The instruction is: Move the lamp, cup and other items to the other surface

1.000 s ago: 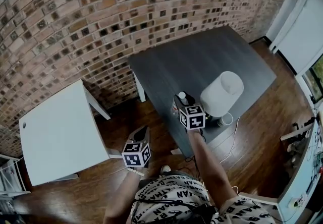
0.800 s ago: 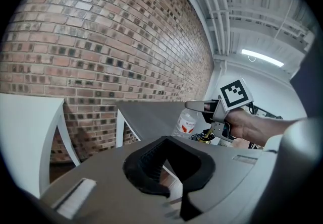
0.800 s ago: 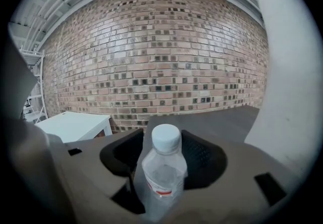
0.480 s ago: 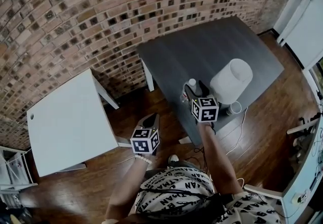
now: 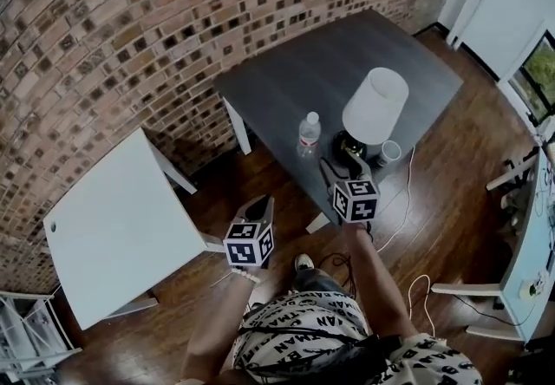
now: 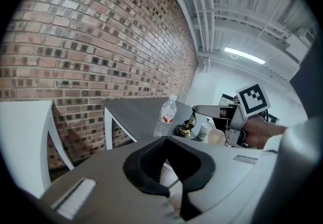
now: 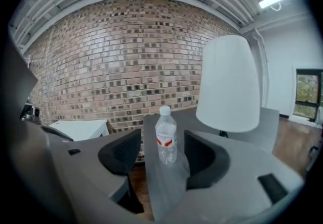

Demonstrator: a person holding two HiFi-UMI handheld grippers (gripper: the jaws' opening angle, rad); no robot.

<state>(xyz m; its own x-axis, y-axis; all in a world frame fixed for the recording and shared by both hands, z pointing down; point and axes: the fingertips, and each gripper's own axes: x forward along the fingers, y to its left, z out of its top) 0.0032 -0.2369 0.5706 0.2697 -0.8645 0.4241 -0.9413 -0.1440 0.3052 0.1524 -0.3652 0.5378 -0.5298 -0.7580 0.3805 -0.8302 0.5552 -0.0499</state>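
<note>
1. Ahead of you, a brick wall fills the far side of the room.
2. Below you lies a dark wooden floor.
3. At your far right, a window shows greenery outside.
4. At your lower left stands a white wire rack.
5. Overhead, a strip light glows on the white ceiling.

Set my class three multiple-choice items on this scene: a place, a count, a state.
1. The cup stands: A on the white table; B on the floor; C on the dark table, beside the lamp.
2. Things standing on the dark table: A one; B three; C five.
3. The water bottle is: A upright, capped; B on its side; C leaning on the lamp.
Answers: C, the cup sits by the lamp's base; B, bottle, lamp, cup; A, cap on top.
</note>
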